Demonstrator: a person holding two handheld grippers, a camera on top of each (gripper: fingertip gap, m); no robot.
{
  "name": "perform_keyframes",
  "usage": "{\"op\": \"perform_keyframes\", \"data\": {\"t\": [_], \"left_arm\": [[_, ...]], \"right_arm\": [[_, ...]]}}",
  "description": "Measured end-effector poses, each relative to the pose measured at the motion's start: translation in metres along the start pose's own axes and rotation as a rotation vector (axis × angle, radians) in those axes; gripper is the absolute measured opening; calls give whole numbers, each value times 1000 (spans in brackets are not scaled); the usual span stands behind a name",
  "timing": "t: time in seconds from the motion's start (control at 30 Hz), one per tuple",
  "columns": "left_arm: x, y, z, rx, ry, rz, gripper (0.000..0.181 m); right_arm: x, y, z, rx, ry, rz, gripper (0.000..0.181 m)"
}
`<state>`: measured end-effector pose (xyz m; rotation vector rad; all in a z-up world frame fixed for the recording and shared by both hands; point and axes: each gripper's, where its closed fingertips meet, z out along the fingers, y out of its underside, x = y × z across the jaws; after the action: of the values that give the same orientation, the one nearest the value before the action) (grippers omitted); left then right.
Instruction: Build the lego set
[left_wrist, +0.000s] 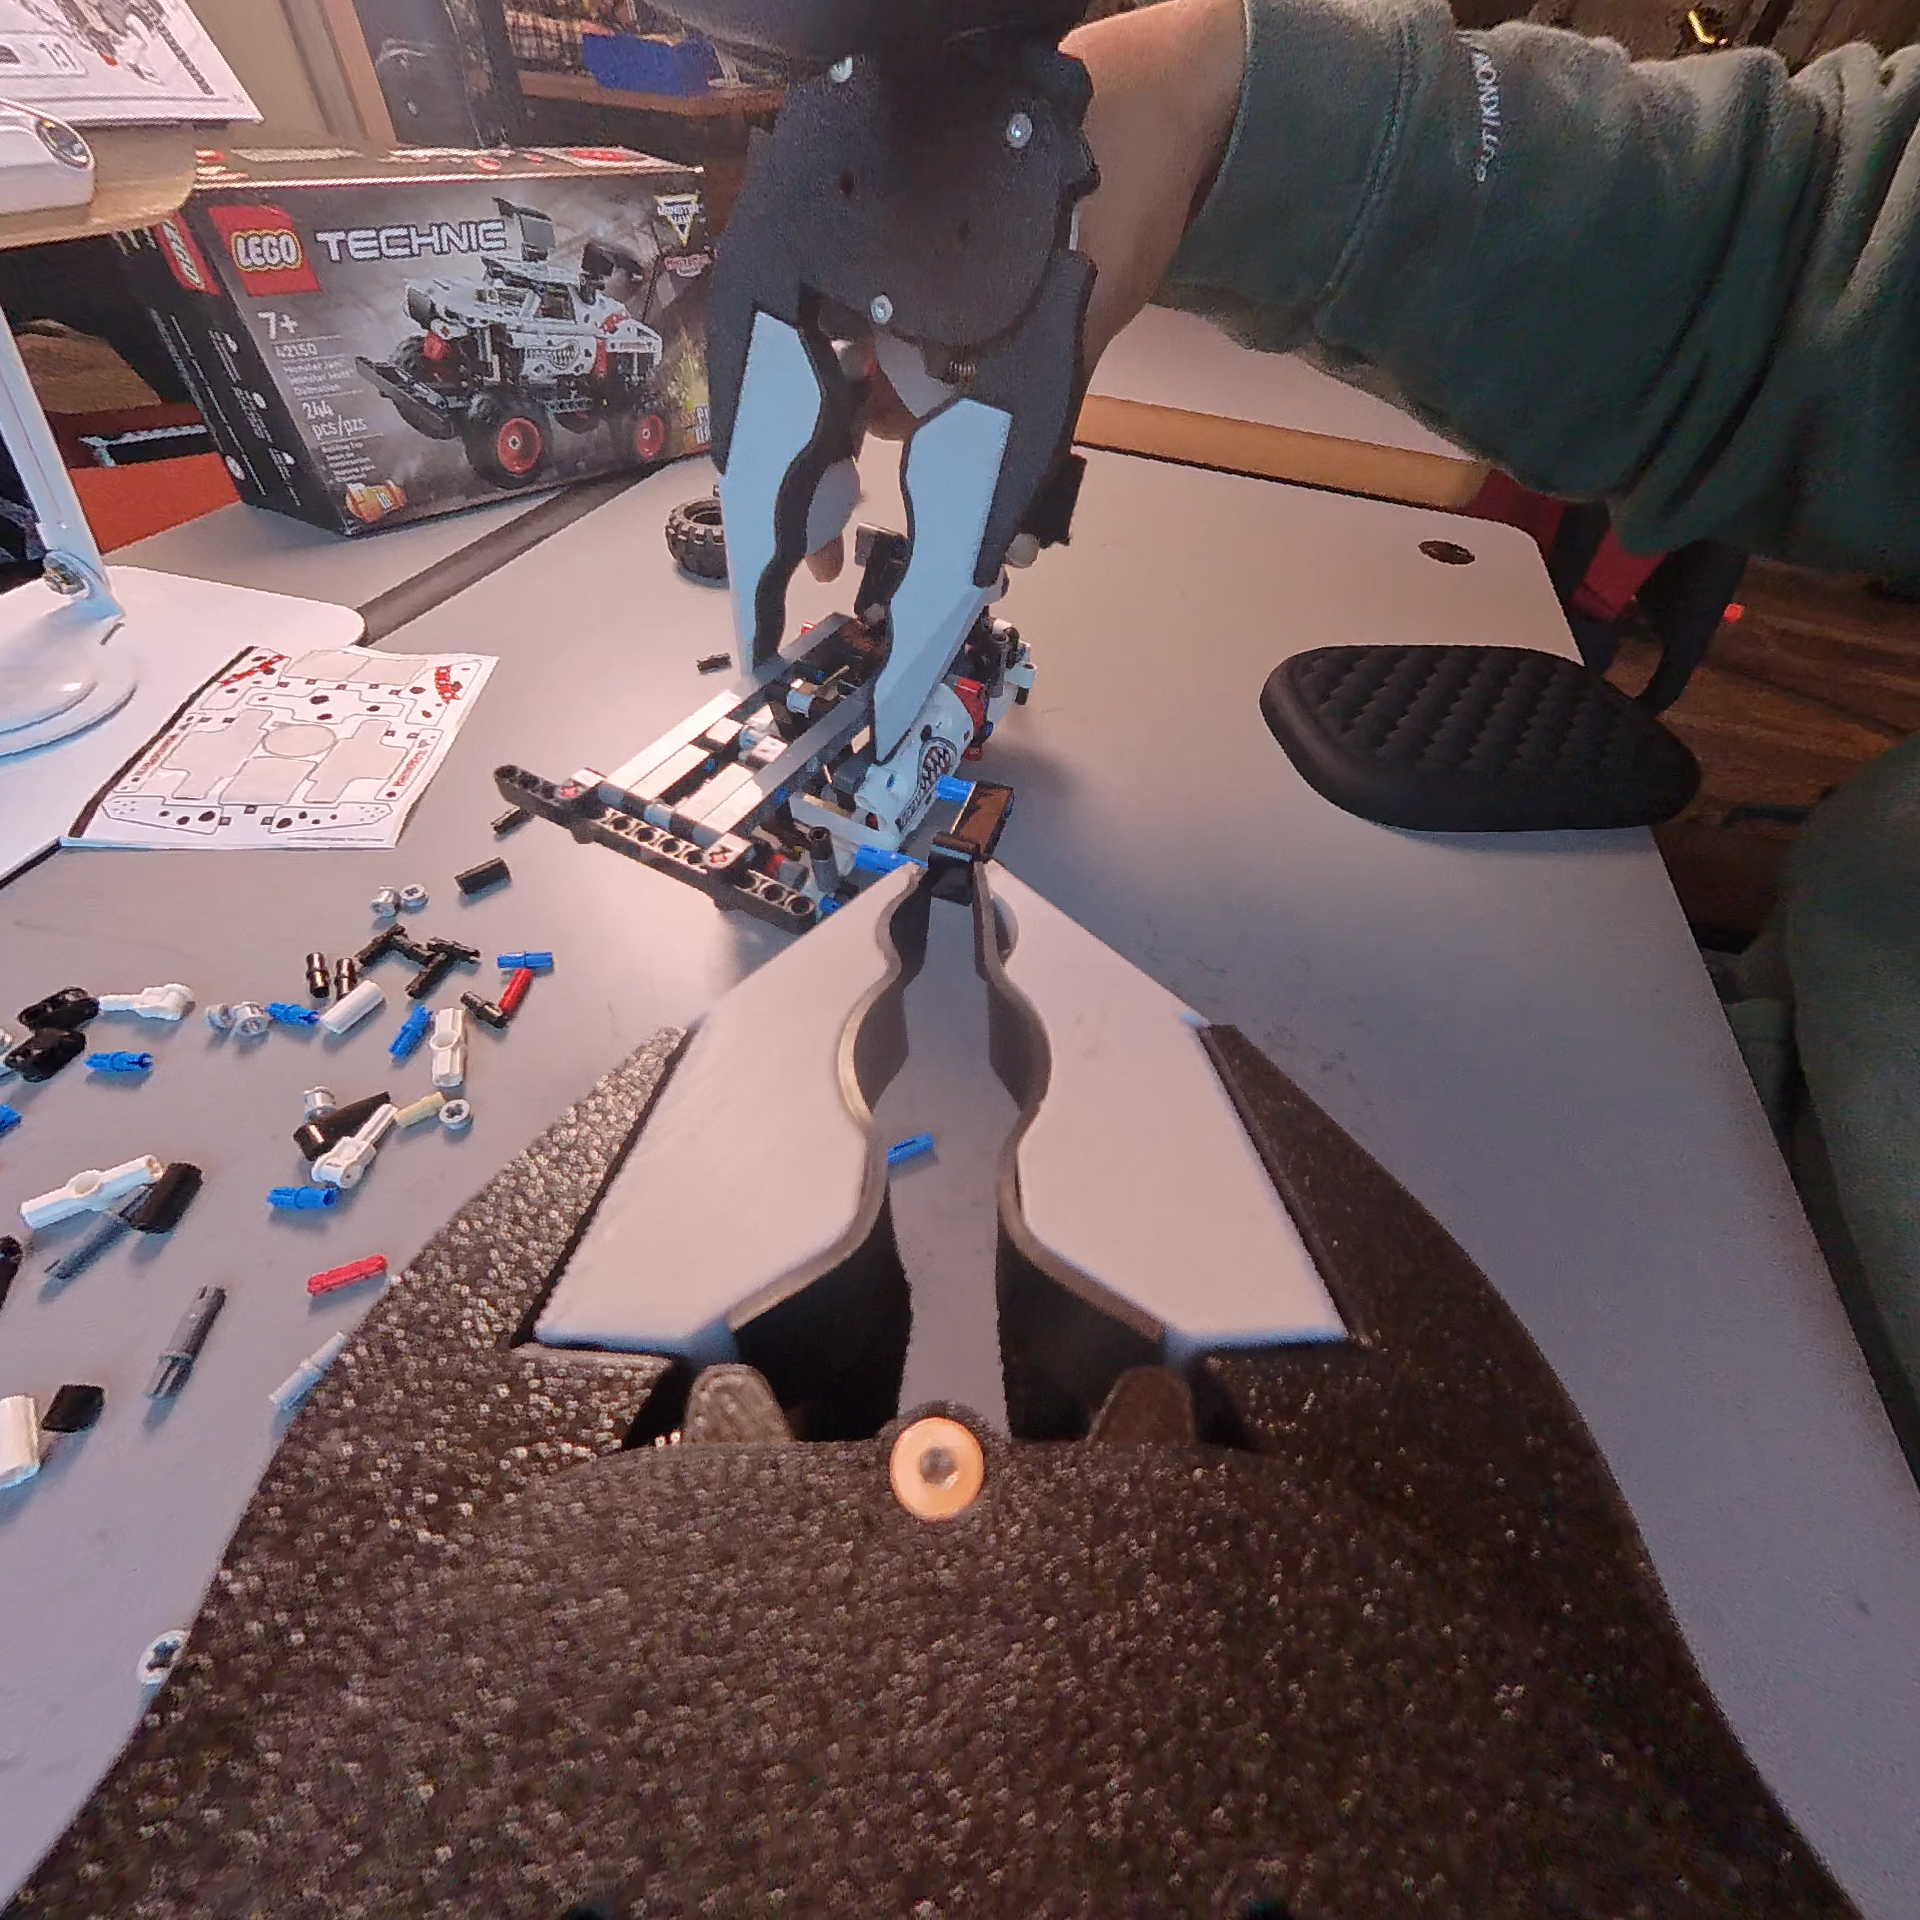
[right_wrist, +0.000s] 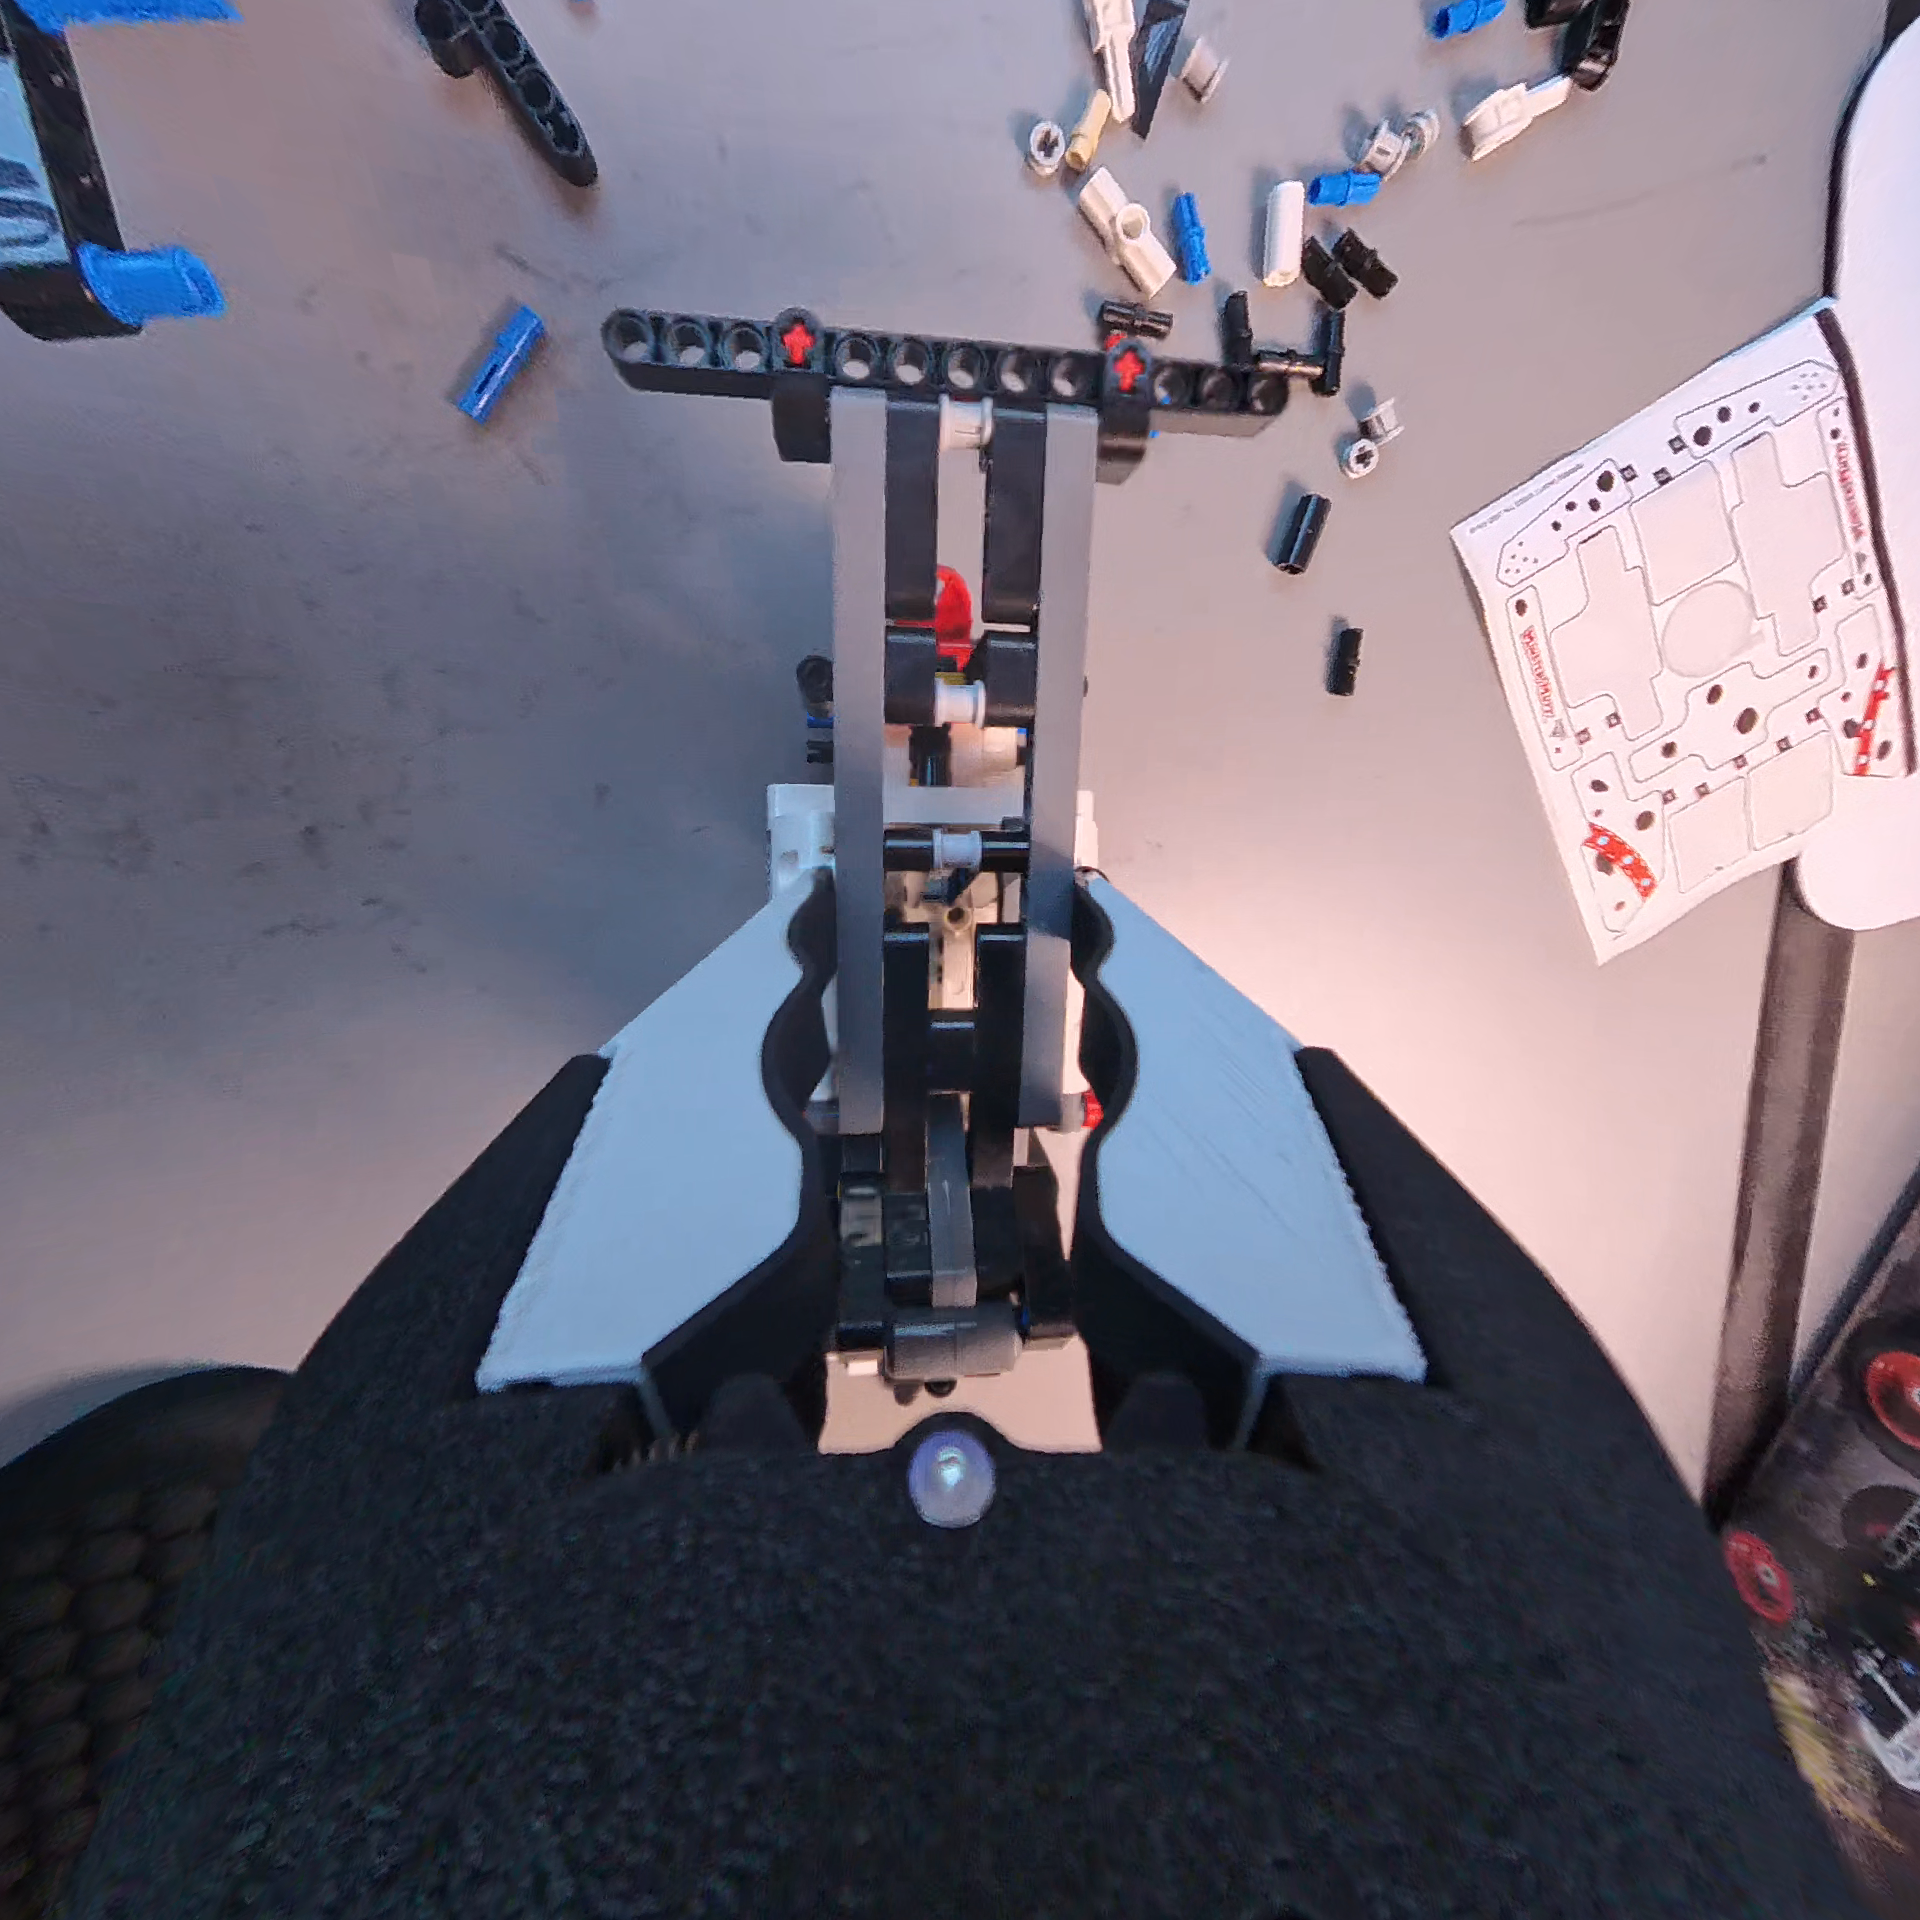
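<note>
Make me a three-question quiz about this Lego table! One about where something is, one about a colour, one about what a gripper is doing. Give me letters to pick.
1. Where does the sticker sheet lie?
A. flat on the table
B. on the box
C. on the model

2. What colour are the two cross pins in the long black beam?
A. blue
B. red
C. yellow

3. What is the right gripper doing?
A. gripping the half-built truck
B. holding a tyre
C. hanging empty

Answers: 1 A, it lies flat on the grey table top. 2 B, both pins show red. 3 A, its fingers close on the frame.
</note>
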<state>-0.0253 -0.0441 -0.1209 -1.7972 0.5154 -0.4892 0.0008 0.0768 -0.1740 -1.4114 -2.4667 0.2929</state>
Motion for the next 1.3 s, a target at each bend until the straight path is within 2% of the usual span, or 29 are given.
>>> {"op": "perform_keyframes", "data": {"t": [0.23, 0.47, 0.6, 0.7, 0.87, 1.0, 1.13, 1.3], "left_arm": [[1, -2, -2, 11, 9, -5, 7], [1, 0, 0, 9, 8, -15, 7], [-2, 1, 0, 11, 0, -21, 7], [-4, 1, 0, 18, -9, -33, 7], [-12, -4, -3, 65, -44, -71, 7], [-22, -8, -9, 96, -89, -81, 7], [-28, -6, -12, 105, -108, -90, 7], [-31, -1, -9, 86, -120, -76, 7]], "right_arm": [[-16, 5, -3, -20, -3, 22, 44], [-16, 3, -5, 26, 29, 37, 45], [-18, -10, -18, 126, 23, 52, 52], [-12, -28, -37, 265, 57, 61, 52], [22, -76, -85, 604, 212, 57, 32], [54, -107, -116, 824, 324, 84, 0], [94, -130, -134, 984, 441, 141, 0], [151, -144, -133, 1038, 559, 202, 0]]}}
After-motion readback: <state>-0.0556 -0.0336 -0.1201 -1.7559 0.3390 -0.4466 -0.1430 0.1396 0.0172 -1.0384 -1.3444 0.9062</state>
